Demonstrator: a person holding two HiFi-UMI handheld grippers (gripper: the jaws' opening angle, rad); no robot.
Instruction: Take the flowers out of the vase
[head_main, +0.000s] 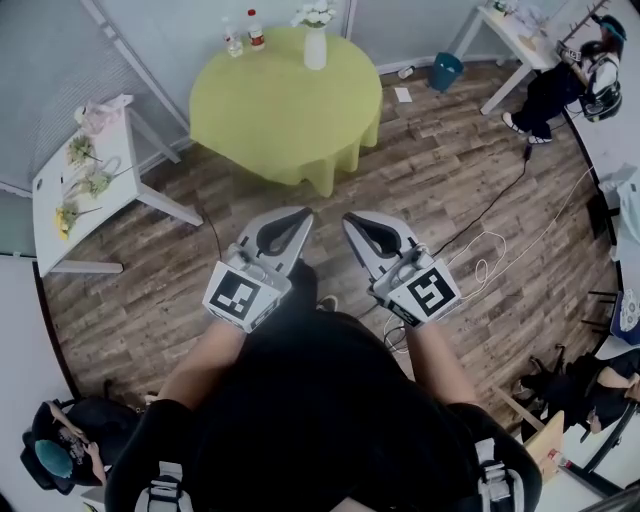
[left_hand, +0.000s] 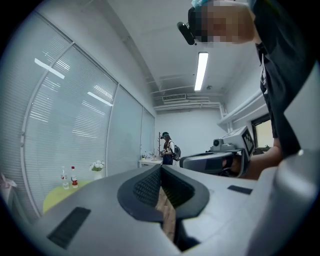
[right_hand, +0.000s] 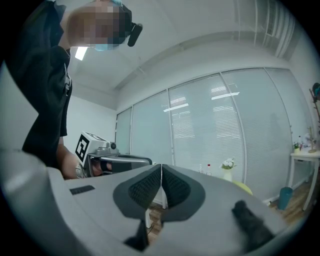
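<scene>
head view: vase (head_main: 315, 50), flowers (head_main: 314, 14) seemingly inside, well beyond left claw (head_main: 303, 214), right claw (head_main: 350, 219)

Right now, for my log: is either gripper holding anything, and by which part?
Nothing is held: the left gripper and right gripper are both shut and empty.

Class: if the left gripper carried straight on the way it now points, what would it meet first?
Nothing close. The left gripper aims to the right of the round table. First in line is probably the person by the far white table, though depth is unclear.
</scene>
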